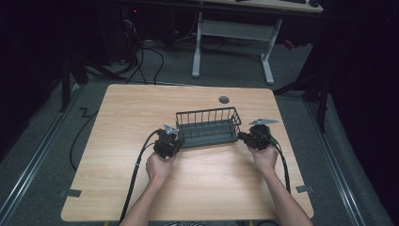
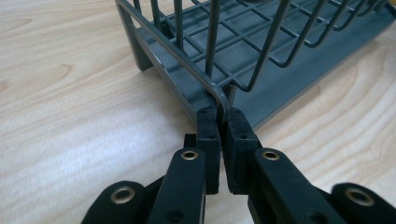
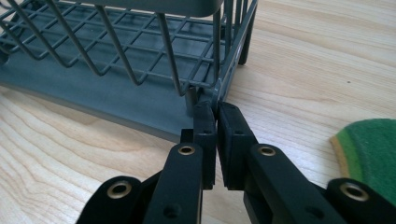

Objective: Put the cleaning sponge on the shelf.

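A grey wire dish rack (image 1: 207, 126) on its matching drip tray sits near the middle of the wooden counter (image 1: 122, 188), slightly toward the far right, and each hand has hold of one of its short ends. In the left gripper view the left tool (image 2: 218, 117) is clamped on the rounded corner of the rack's lower wire frame, the wire pinched between its two pads with no daylight left; in the right gripper view the right tool (image 3: 216, 112) is closed the same way on the frame wire at the opposite near corner. Gripping both ends low on the frame, rather than on the thin upright wires, likely keeps the rack level and stops it twisting or tipping off its tray when it is slid or lifted, which seems to be the job in hand. The tray's underside appears to rest flat on the counter, though the contact line is shadowed and I cannot be sure it is fully down. There is plenty of bare wood to the left of the rack and in front of it toward the person, less to the right, where the counter edge is nearer. A green scouring sponge (image 3: 371, 154) with a yellow layer lies just beside the right tool, so a move that way would brush it. A small dark grommet (image 1: 224, 100) lies in the counter behind the rack, apart from it.
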### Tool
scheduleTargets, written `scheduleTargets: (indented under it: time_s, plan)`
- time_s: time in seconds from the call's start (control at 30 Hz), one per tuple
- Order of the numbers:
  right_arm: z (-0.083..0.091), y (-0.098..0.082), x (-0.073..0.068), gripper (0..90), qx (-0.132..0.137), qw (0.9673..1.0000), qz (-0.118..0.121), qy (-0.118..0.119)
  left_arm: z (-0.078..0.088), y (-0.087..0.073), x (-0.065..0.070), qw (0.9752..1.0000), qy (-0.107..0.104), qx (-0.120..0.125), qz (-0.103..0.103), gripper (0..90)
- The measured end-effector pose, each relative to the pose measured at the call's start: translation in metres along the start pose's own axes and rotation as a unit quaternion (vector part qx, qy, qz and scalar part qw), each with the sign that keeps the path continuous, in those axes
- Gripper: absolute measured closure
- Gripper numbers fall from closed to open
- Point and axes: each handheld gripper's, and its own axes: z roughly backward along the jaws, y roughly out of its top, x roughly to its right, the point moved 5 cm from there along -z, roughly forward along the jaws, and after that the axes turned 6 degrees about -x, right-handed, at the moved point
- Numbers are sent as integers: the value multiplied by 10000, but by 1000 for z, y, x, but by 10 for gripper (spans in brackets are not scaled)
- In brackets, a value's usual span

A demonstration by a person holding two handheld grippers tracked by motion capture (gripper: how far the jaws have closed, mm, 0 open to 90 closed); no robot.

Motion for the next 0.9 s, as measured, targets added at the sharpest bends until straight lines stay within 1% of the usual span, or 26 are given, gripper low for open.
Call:
scheduleTargets:
  time_s: [0.07, 0.3, 0.5, 0.6, 0.63, 0.7, 0.73, 0.77, 0.8, 0.83, 0.9]
  plan:
    - [1, 0, 2, 870, 11, 10000, -32, -27, -2, 3, -1, 10000, -34, 5, 42, 862]
    - [-2, 0, 5, 868, 17, 9999, -90, -74, -6, 5, 0, 10000, 8, -21, -1, 861]
    - [-5, -1, 6, 867, -14, 9999, -92, -145, -7, 0, 4, 9999, 64, -78, -90, 859]
    - [-8, -1, 6, 867, -53, 9997, 6, -227, -8, -3, 6, 9997, 134, -146, -176, 857]
    - [-9, -2, 5, 867, -72, 9997, -29, -225, -9, -4, 6, 9996, 143, -155, -190, 857]
    - [-11, -3, 6, 865, -74, 9998, -62, -188, -8, -6, 6, 9998, 83, -130, -126, 851]
    - [-11, -3, 6, 855, -83, 9998, -70, -178, -8, -7, 6, 9999, 26, -116, -76, 847]
    - [-12, -3, 6, 813, -91, 9998, -84, -136, -7, -7, 5, 9999, -23, -107, -39, 840]
    - [-12, -3, 5, 752, -117, 9998, -79, -112, -6, -8, 5, 10000, -43, -80, -31, 830]
    - [-13, -3, 4, 695, -127, 9998, -95, -127, -5, -8, 4, 10000, -43, -55, -21, 799]
    - [-13, -4, 3, 637, -151, 9997, -91, -180, -3, -8, 3, 10000, -61, -25, -22, 733]
